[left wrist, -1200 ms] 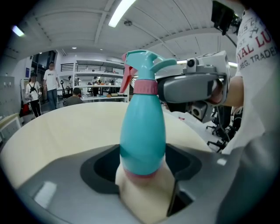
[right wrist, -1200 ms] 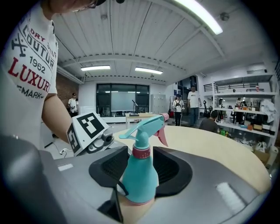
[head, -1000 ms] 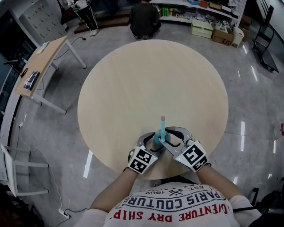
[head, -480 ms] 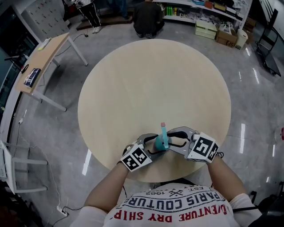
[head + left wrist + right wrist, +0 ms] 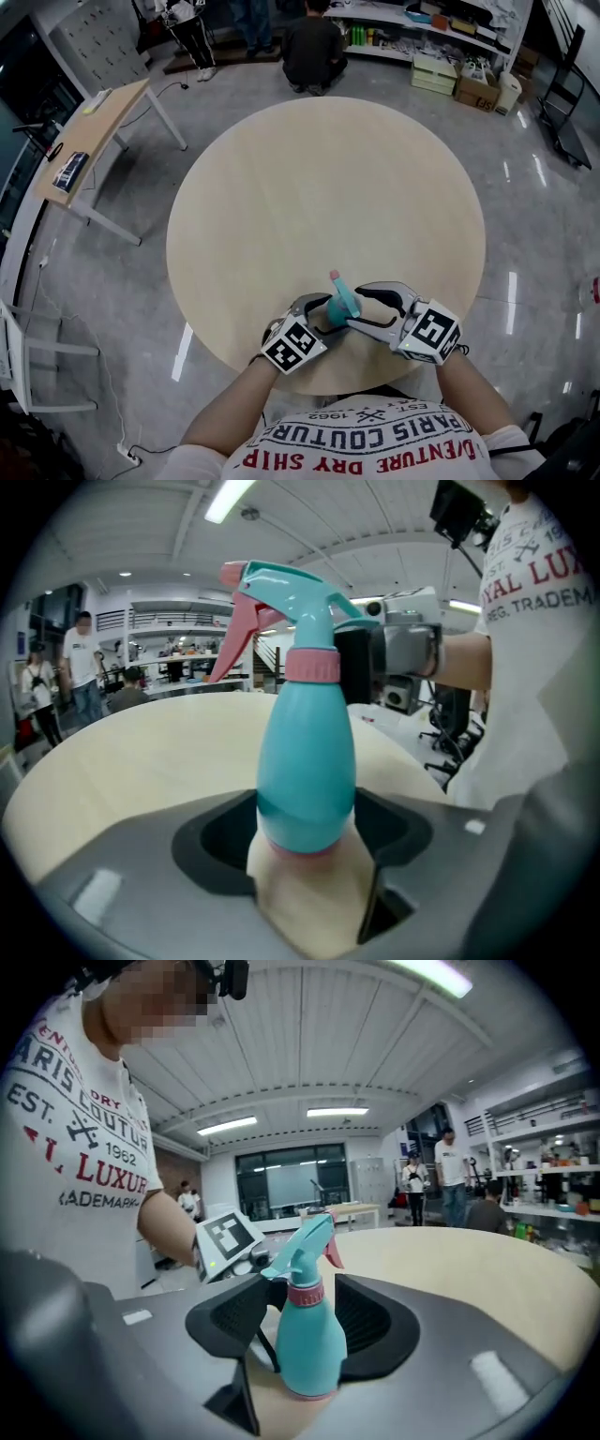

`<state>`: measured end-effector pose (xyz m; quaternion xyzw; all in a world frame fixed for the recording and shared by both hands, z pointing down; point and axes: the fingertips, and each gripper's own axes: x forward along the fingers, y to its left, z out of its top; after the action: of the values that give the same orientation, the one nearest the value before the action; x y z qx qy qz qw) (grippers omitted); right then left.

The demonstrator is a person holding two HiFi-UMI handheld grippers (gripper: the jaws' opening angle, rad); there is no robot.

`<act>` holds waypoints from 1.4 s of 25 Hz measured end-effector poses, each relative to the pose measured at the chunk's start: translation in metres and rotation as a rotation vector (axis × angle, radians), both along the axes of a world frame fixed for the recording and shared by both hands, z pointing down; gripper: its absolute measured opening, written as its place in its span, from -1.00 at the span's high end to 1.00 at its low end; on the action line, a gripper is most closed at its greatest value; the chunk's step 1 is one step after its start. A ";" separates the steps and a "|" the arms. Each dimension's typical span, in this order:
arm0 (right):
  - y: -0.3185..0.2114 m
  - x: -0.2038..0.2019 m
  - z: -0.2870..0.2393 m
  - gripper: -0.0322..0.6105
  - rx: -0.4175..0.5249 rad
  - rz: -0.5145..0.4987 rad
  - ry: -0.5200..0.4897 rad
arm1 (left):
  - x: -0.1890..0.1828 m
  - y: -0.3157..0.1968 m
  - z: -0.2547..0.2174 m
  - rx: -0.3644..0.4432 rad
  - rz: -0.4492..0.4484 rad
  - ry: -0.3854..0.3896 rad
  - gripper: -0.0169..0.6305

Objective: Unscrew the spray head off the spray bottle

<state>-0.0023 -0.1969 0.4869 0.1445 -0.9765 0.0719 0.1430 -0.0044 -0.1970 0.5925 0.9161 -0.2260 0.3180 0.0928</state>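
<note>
A teal spray bottle (image 5: 343,304) stands near the front edge of the round table (image 5: 328,187); its spray head (image 5: 336,284) has a pink trigger and a pink collar (image 5: 311,665). My left gripper (image 5: 324,311) is shut on the bottle's lower body (image 5: 307,761). My right gripper (image 5: 362,309) reaches in from the right at the height of the collar. Its jaws are opening, with the bottle (image 5: 309,1344) and spray head (image 5: 305,1246) between them. In the right gripper view a gap shows on each side of the neck.
A wooden side desk (image 5: 89,141) stands on the floor at the left. A person (image 5: 314,47) crouches beyond the table's far edge, by shelves and boxes (image 5: 436,66). The tabletop stretches bare beyond the bottle.
The right gripper's jaws have come apart from the bottle's neck and its marker cube has swung to the right. The spray head now leans more to the left. Both hands sit slightly nearer the table edge.
</note>
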 end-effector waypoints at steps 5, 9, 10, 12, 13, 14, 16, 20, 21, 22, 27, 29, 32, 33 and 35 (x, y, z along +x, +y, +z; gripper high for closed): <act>-0.004 -0.003 0.003 0.23 -0.003 0.188 -0.003 | 0.001 -0.002 -0.002 0.010 -0.218 0.018 -0.04; -0.007 -0.002 0.005 0.36 0.006 0.248 0.008 | 0.008 -0.001 -0.003 0.008 -0.312 0.014 -0.04; -0.008 -0.001 0.005 0.39 0.017 0.258 0.017 | 0.009 -0.001 -0.003 0.008 -0.326 0.012 -0.04; -0.009 0.001 0.005 0.46 0.027 0.269 0.022 | 0.010 0.000 -0.003 0.007 -0.344 0.011 -0.04; -0.008 0.001 0.005 0.46 0.029 0.268 0.022 | 0.010 0.002 -0.003 0.007 -0.348 0.011 -0.04; -0.007 0.001 0.005 0.47 0.030 0.262 0.024 | 0.009 0.003 -0.003 0.006 -0.346 0.012 -0.04; -0.003 -0.001 0.004 0.47 0.031 0.233 0.032 | 0.008 0.007 -0.003 0.004 -0.318 0.018 -0.04; 0.010 -0.005 0.003 0.49 0.028 0.071 0.051 | 0.005 0.017 -0.005 0.012 -0.072 0.016 -0.04; 0.016 -0.007 0.002 0.49 0.030 0.005 0.056 | 0.004 0.023 -0.005 0.015 0.021 0.012 -0.04; 0.023 -0.009 0.002 0.49 0.033 -0.066 0.061 | 0.003 0.029 -0.004 0.014 0.112 0.007 -0.04; 0.043 -0.020 0.006 0.48 0.044 -0.265 0.091 | -0.006 0.046 0.001 0.003 0.338 -0.026 -0.04; 0.042 -0.020 0.006 0.48 0.051 -0.247 0.087 | -0.006 0.045 0.001 0.003 0.333 -0.021 -0.04; 0.038 -0.016 0.007 0.23 0.077 -0.162 0.074 | -0.005 0.043 0.000 0.004 0.294 -0.010 -0.05; 0.037 -0.013 0.008 0.12 0.078 -0.125 0.071 | -0.004 0.042 0.000 0.004 0.267 -0.007 -0.05; 0.033 -0.007 0.007 0.13 0.054 -0.036 0.043 | -0.004 0.038 -0.001 -0.002 0.176 0.005 -0.05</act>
<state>-0.0094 -0.1636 0.4935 0.1324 -0.9772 0.0397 0.1614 -0.0081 -0.1590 0.5916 0.9331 -0.1439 0.3230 0.0658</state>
